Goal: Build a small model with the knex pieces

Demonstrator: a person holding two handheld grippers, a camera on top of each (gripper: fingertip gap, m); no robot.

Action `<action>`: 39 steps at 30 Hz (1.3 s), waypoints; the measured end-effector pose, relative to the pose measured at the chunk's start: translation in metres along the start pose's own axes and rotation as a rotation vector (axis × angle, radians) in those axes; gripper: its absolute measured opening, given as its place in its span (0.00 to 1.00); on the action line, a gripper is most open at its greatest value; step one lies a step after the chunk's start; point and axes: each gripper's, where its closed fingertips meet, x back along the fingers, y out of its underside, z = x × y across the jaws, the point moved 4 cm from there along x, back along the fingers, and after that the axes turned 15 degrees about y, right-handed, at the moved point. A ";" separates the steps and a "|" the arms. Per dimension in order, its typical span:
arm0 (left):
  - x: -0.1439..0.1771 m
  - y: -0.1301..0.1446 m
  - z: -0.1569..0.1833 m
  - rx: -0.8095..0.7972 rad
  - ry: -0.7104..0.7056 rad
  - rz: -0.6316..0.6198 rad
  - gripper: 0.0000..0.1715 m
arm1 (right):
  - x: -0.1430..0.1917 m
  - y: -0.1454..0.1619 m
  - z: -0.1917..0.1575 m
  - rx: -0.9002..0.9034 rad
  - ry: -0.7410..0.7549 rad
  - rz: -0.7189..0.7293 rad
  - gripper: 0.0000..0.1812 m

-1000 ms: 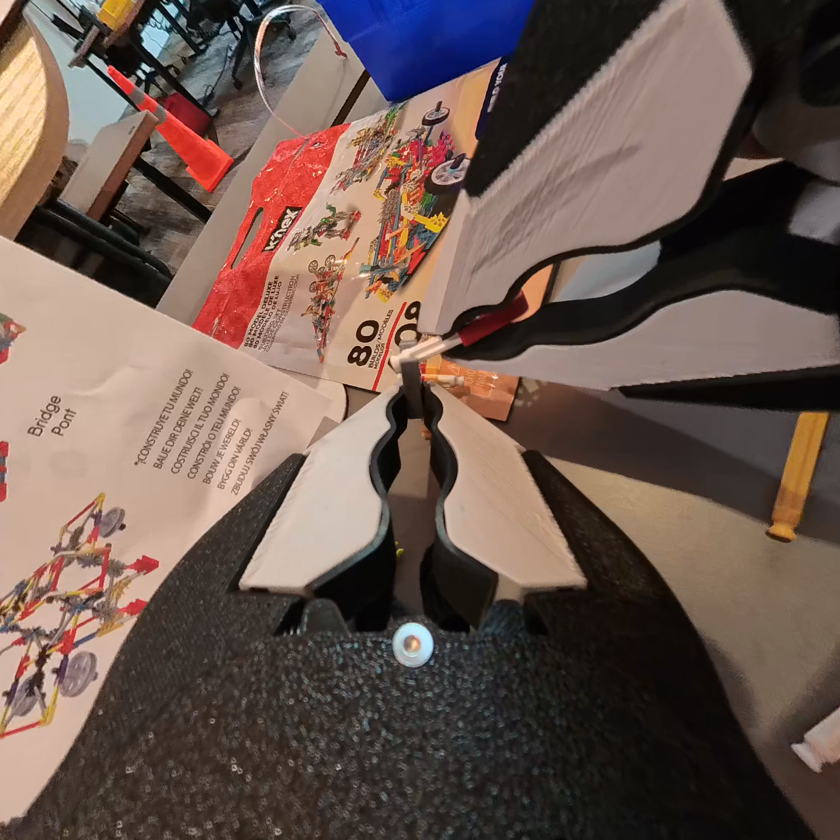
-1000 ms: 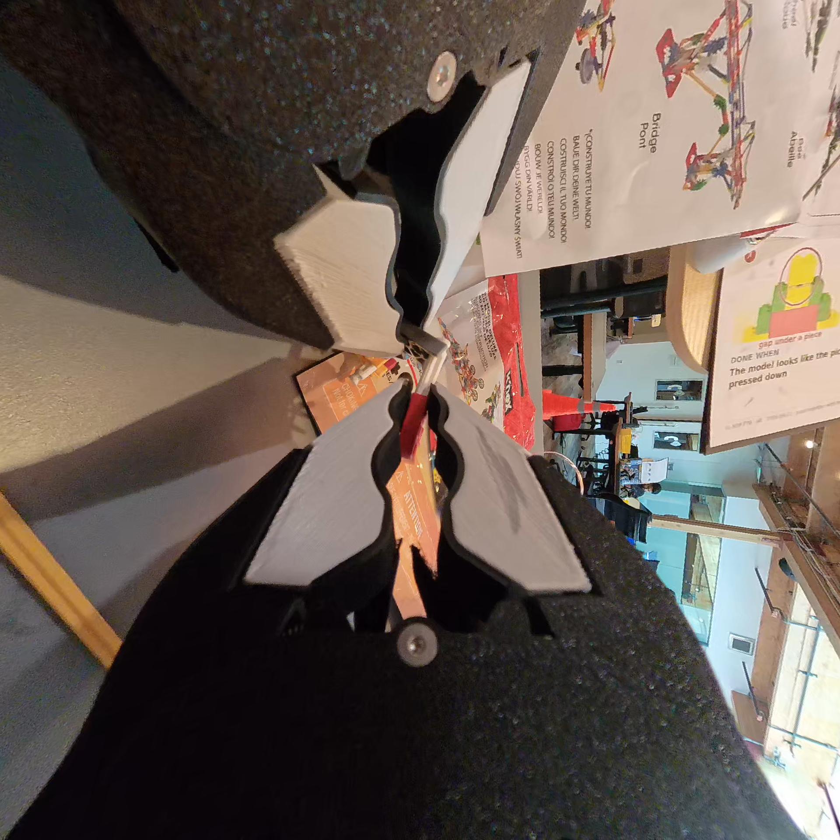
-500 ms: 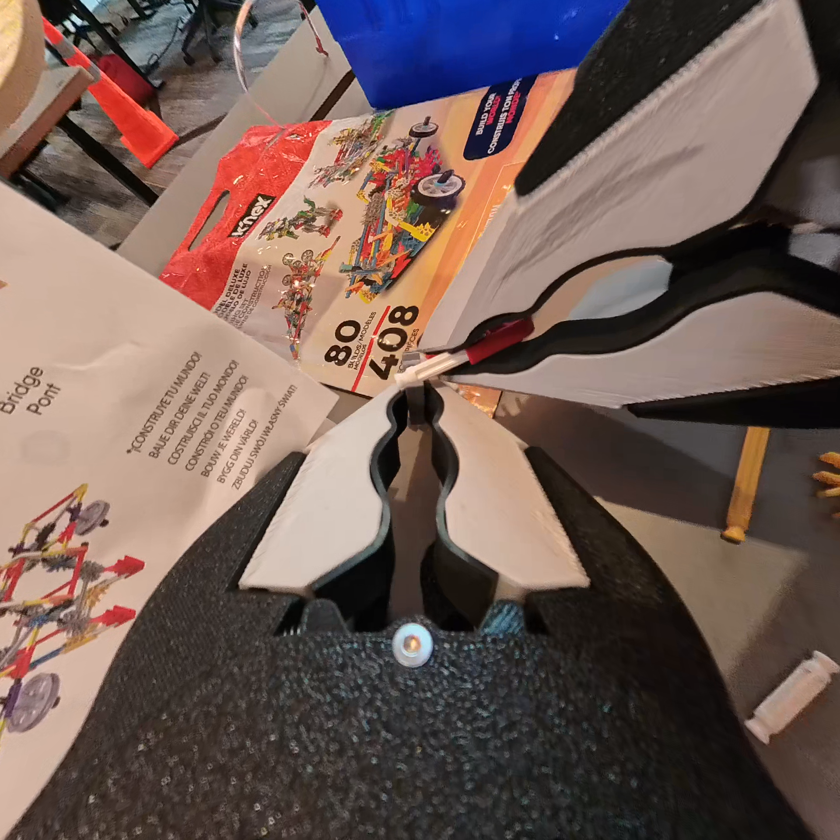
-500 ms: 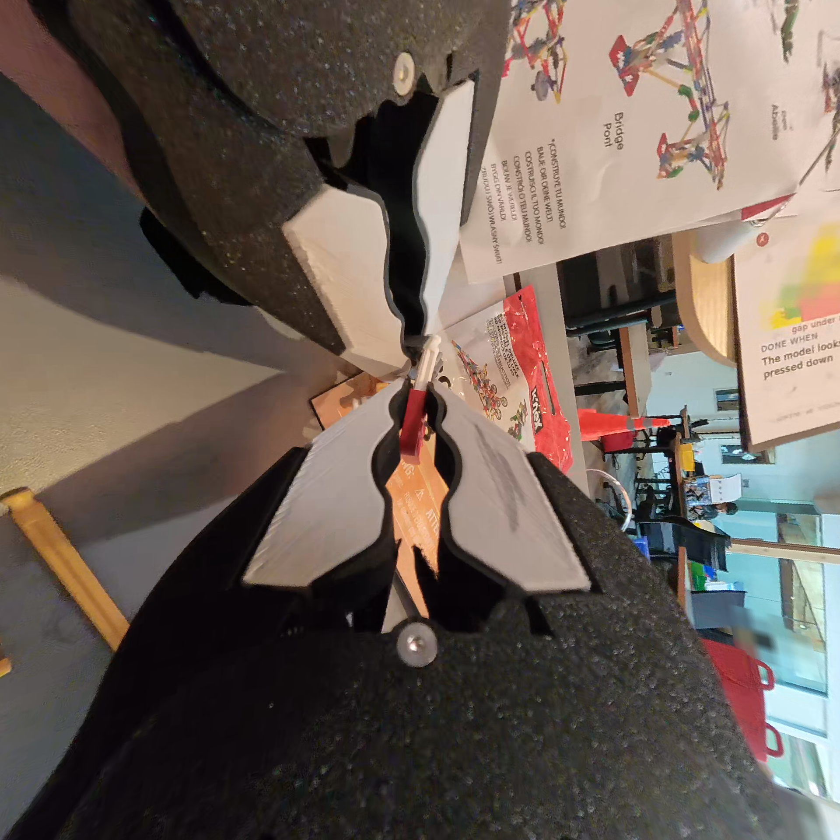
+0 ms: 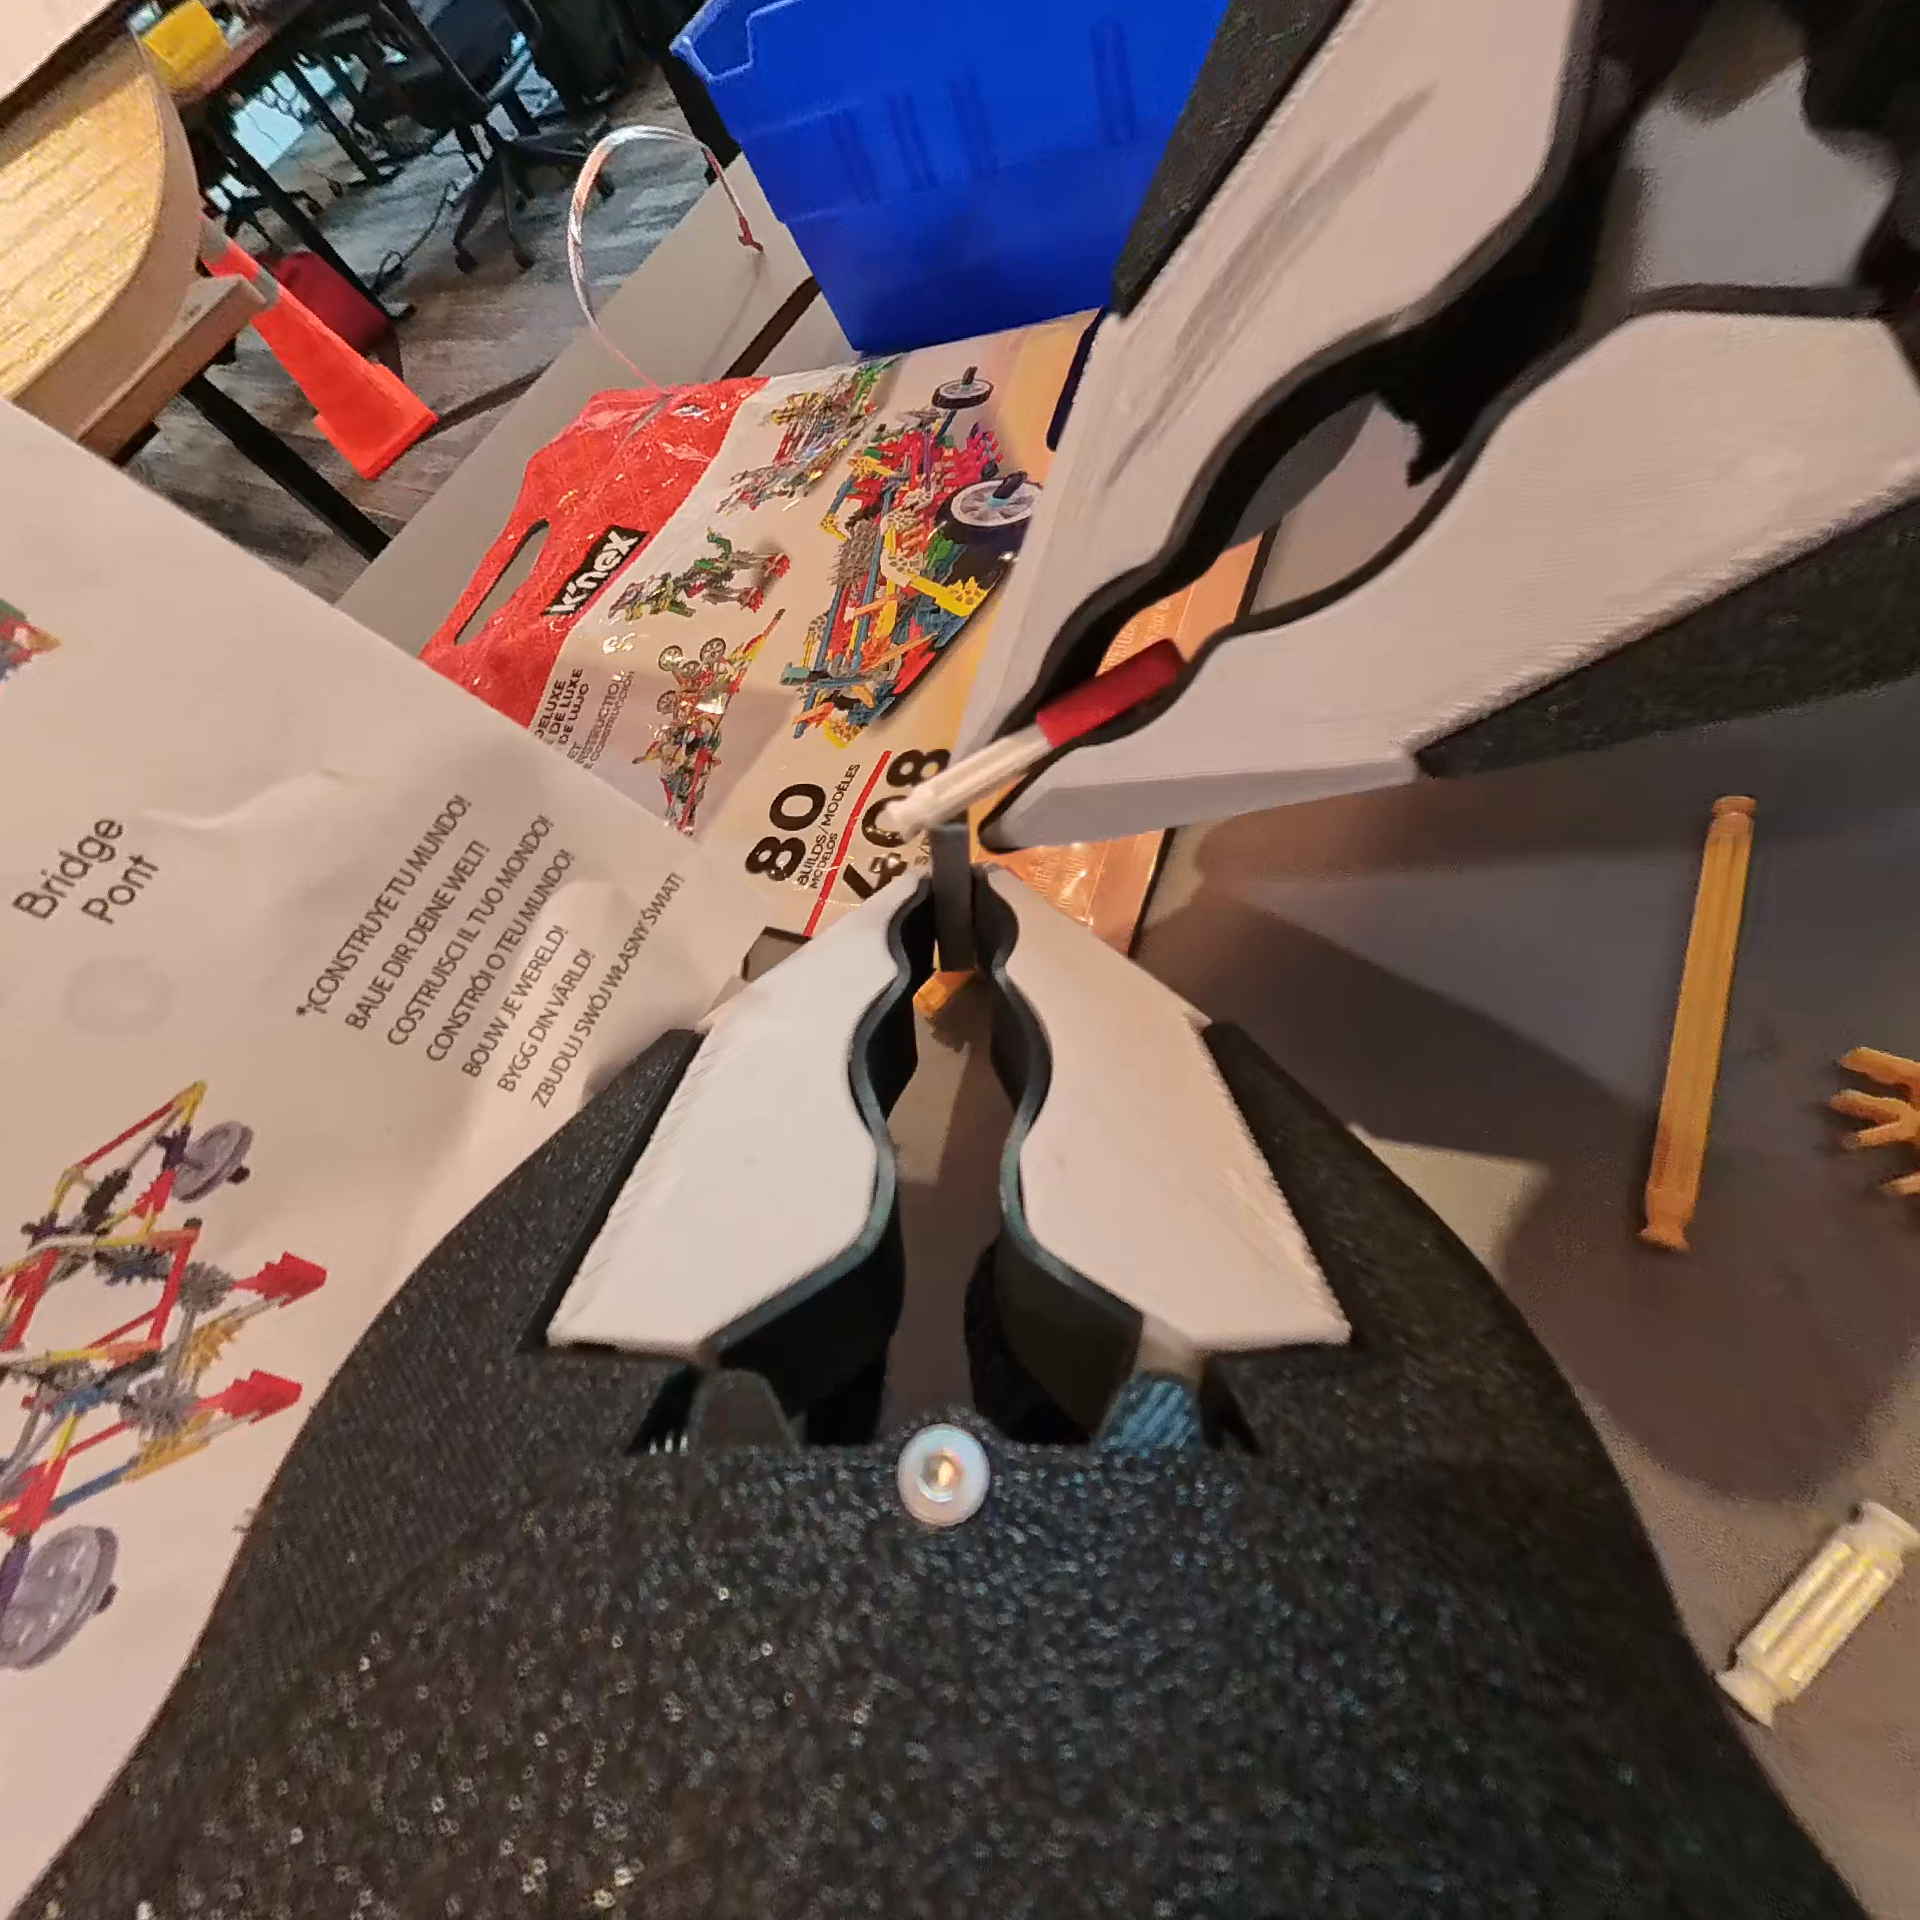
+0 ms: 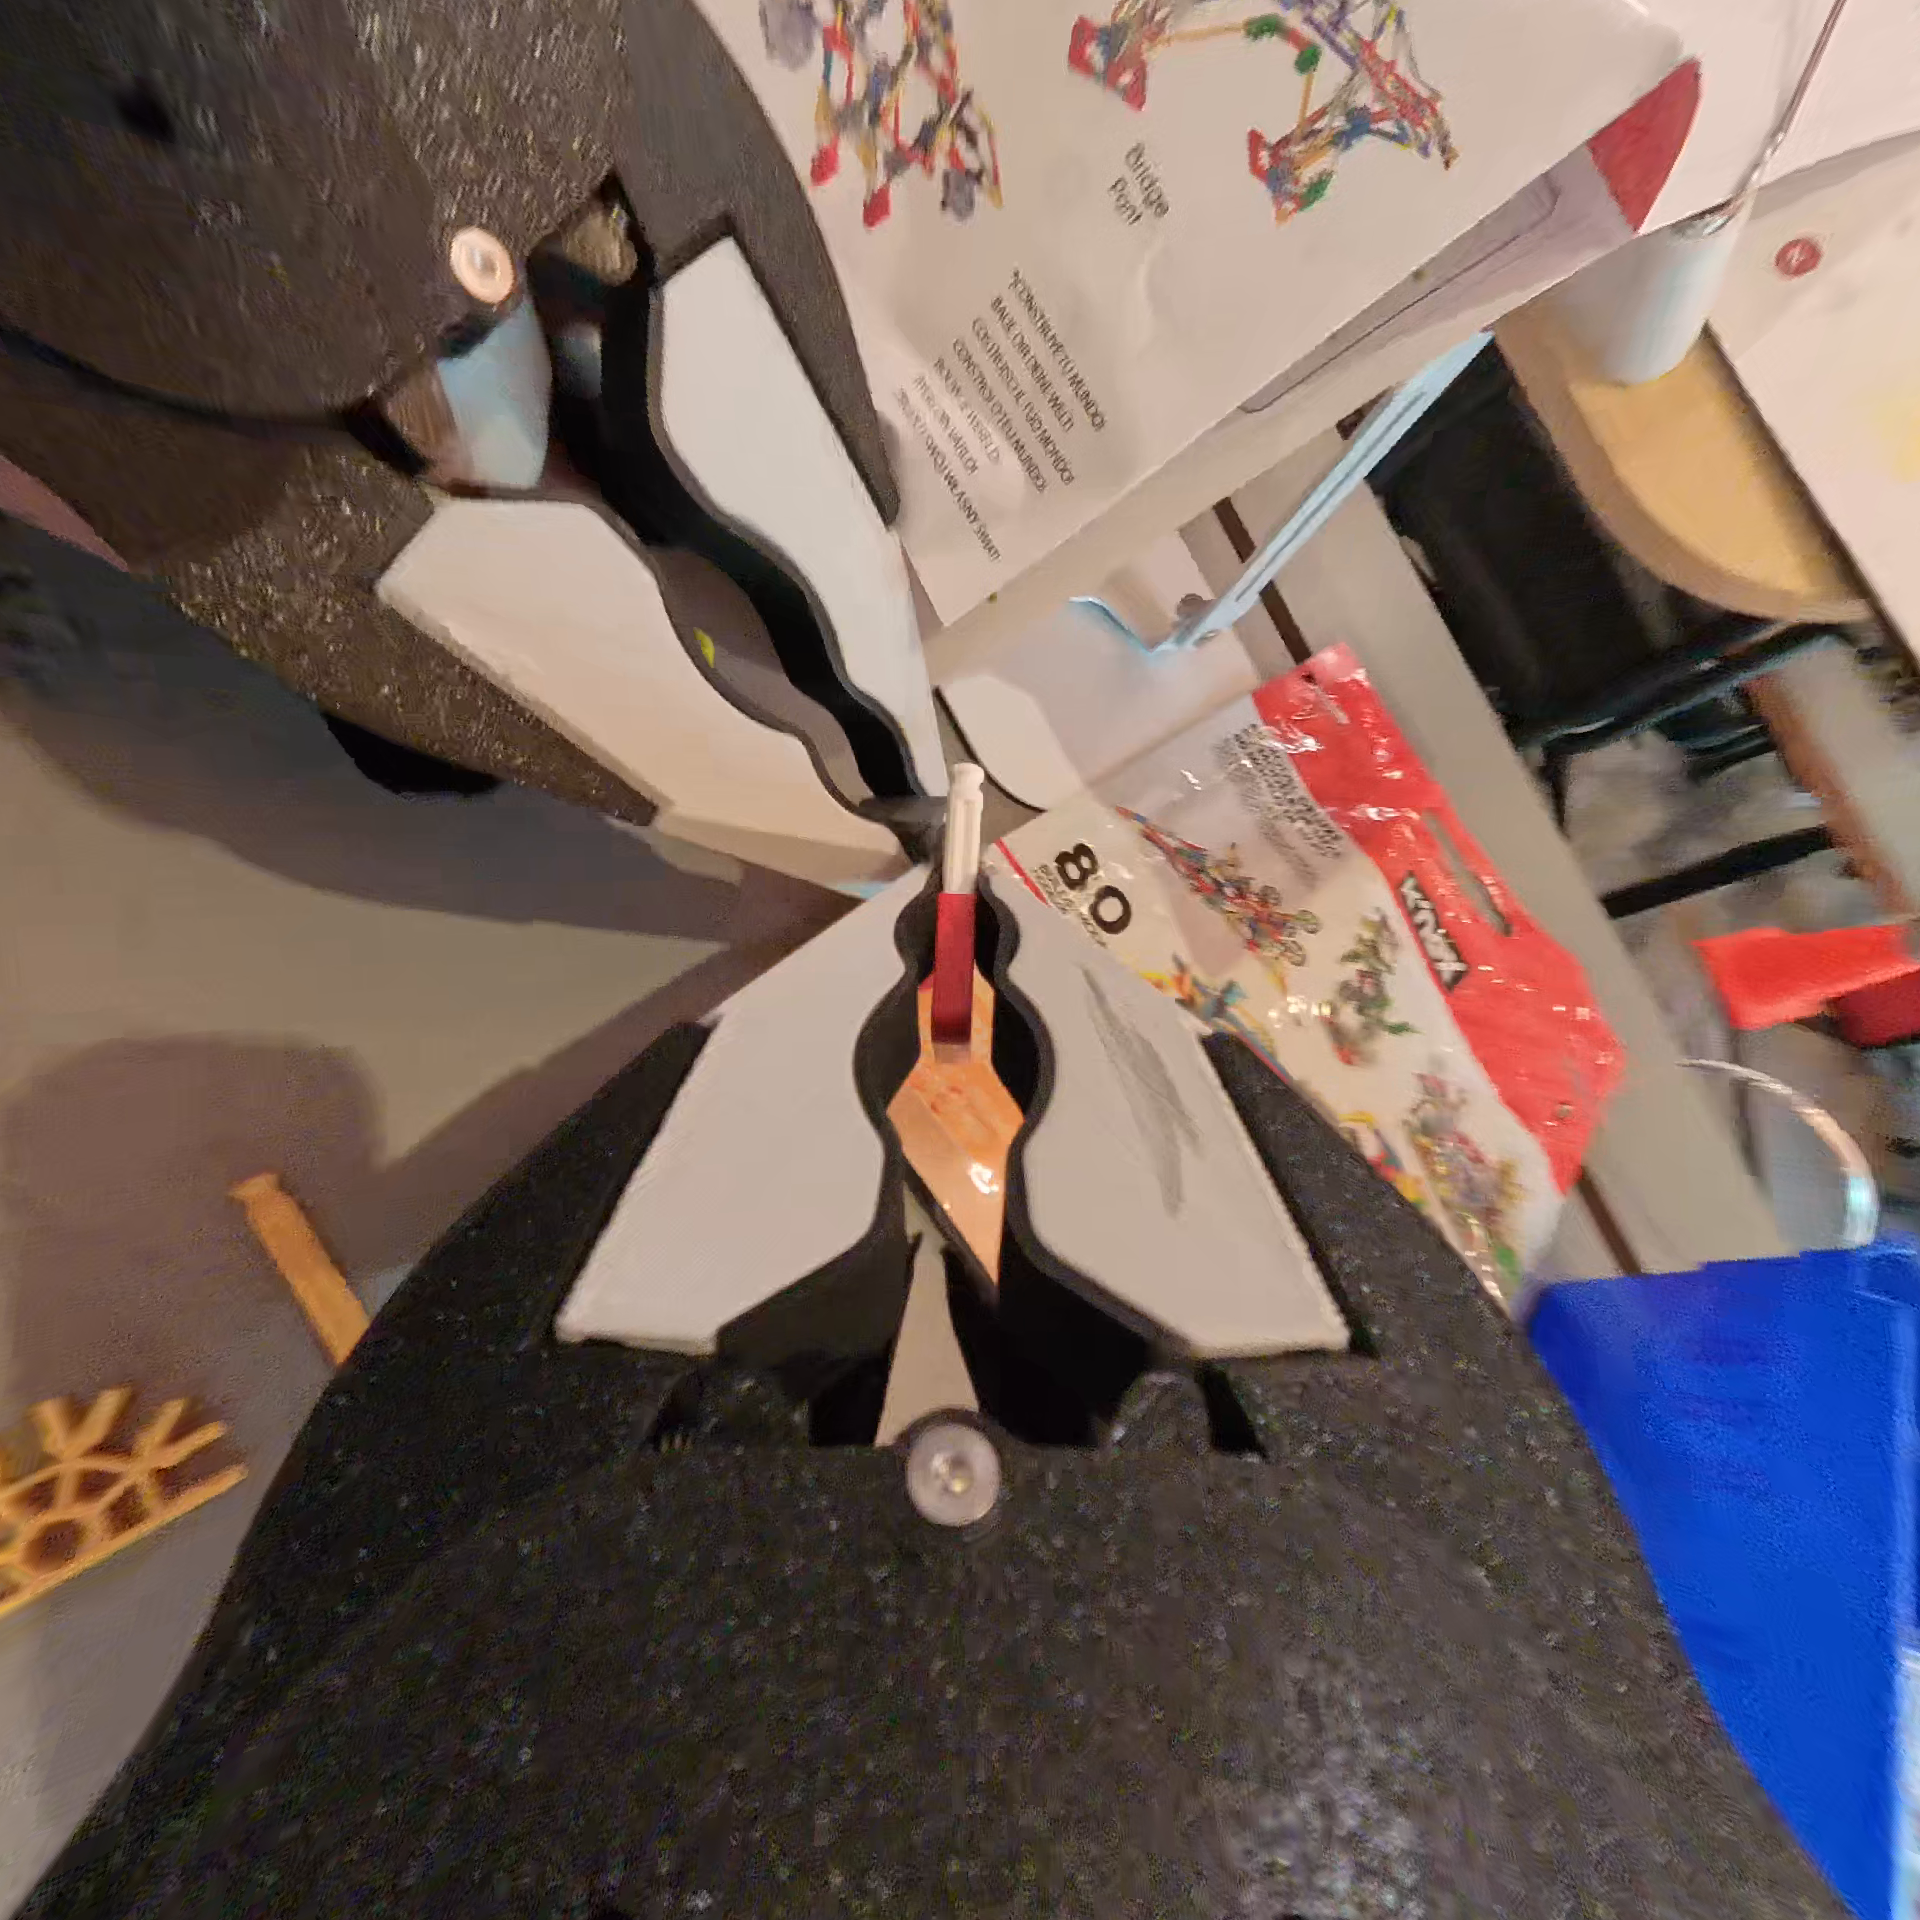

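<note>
Grey worktop (image 5: 1455,987) carries loose construction-toy parts, with a printed instruction sheet (image 5: 312,883) at the left and a red-and-white bag (image 5: 727,582) farther off, before a blue bin (image 5: 987,156). The left tool (image 5: 951,883) is nearly closed, its tips pinching a dark flat piece (image 5: 954,904) that stands upright. The right tool (image 6: 956,894) is likewise closed on a red piece (image 6: 954,966), from which a white rod (image 6: 963,821) sticks out. Both are held above the surface, tip to tip. The rod's end is at the dark piece's top edge, but whether it is touching or seated cannot be told. A tan rod (image 5: 1699,1018) and a pale short rod (image 5: 1813,1621) lie well apart at the right, leaving bare surface below the tools. The worktop's far edge runs behind the bag.
</note>
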 end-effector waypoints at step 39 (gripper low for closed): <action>0.003 0.031 0.009 0.228 0.212 -0.087 0.04 | 0.001 0.012 0.001 -0.155 -0.171 -0.053 0.02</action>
